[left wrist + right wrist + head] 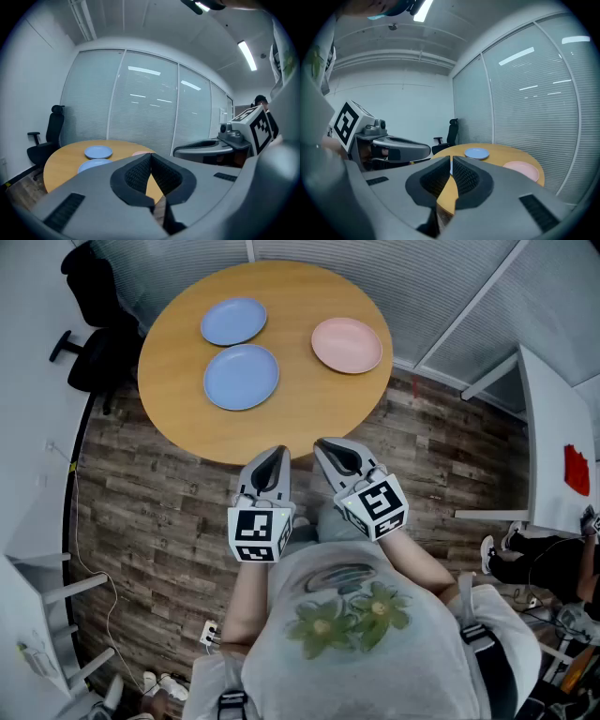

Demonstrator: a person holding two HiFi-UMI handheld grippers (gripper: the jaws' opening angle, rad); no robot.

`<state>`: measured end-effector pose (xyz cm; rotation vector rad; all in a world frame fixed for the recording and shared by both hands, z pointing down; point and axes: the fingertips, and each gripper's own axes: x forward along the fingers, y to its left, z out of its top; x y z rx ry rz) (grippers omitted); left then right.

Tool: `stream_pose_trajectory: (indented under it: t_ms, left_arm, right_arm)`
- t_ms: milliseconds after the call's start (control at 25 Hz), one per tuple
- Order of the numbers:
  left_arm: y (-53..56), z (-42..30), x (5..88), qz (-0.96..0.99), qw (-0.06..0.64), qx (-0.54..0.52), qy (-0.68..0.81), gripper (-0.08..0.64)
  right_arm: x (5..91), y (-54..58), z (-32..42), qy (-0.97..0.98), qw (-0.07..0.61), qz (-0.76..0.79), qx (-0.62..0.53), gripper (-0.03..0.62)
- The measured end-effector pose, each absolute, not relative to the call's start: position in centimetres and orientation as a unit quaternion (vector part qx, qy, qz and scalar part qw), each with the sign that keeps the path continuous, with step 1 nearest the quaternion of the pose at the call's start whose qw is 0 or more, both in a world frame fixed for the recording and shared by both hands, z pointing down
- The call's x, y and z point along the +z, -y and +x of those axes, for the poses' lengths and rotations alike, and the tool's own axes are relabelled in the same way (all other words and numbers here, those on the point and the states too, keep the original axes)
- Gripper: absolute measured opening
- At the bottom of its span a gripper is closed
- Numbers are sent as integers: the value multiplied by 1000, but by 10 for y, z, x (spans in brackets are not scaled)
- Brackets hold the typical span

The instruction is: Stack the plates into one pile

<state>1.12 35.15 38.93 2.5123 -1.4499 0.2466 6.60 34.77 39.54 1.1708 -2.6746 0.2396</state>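
Three plates lie apart on the round wooden table [309, 409]: a blue plate [233, 321] at the far left, a second blue plate [241, 377] just nearer, and a pink plate [347, 344] at the far right. My left gripper [275, 457] and right gripper [328, 448] hang side by side close to my chest, short of the table's near edge. Both are shut and hold nothing. The left gripper [150, 154] view shows both blue plates [98, 152] beyond its jaws. Past the right gripper [451, 159] lie one blue plate [476, 153] and the pink plate [520, 169].
A black office chair [94, 324] stands at the table's far left. Glass walls with blinds [422, 287] run behind the table. A white desk [553, 418] with a red item [577, 468] is at the right, with another person's legs [539, 559] below it.
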Motion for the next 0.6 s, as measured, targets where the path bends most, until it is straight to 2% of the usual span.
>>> stream_pose_trajectory:
  t_ms: [600]
  left_arm:
    - [-261,37,412,861,136,92,481,20]
  right_arm:
    - [422,-257,103,889,121,429,100,48]
